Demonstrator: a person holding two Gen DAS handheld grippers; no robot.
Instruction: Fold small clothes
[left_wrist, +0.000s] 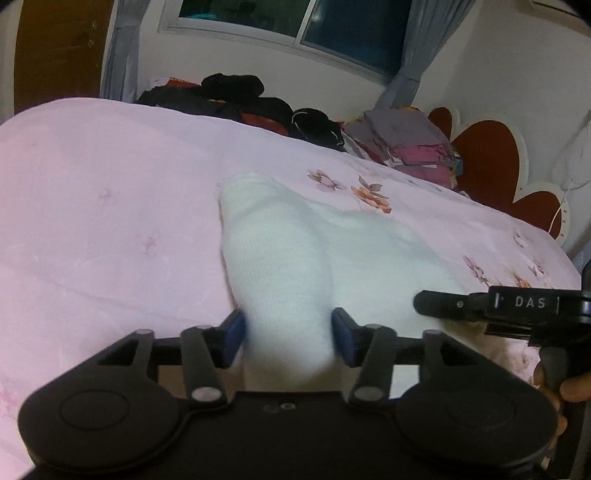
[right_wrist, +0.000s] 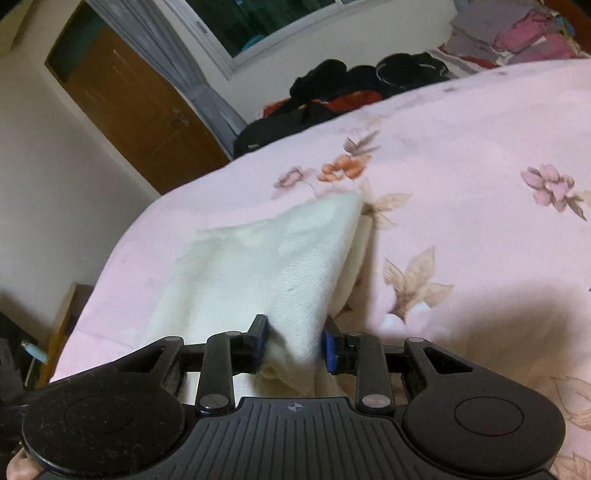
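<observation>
— What is seen of the room and the working surface?

— Spread across a bed, a pink floral bedsheet (left_wrist: 110, 206) is seen, with a window (left_wrist: 295, 22) and grey curtains (left_wrist: 413, 48) behind it.

— Where is the task's thing found?

— A white knitted cloth (left_wrist: 280, 258), soft and ribbed, is laid on the sheet near its front edge. One gathered end is seen between the blue pads of the left gripper (left_wrist: 288, 336); the pads are set apart at either side of the fabric, and a firm clamp cannot be confirmed. Another corner is bunched between the pads of the right gripper (right_wrist: 295, 343), whose jaws are narrower, though whether the fabric is pressed cannot be told.

— What is found further out?

— A heap of dark clothes (left_wrist: 236, 99) is piled at the far edge, and a stack of folded grey and pink garments (left_wrist: 410, 144) is placed beside it. A red heart-shaped headboard (left_wrist: 491, 162) is seen at the right, and a brown wooden door (right_wrist: 129, 96) in the right wrist view.
</observation>
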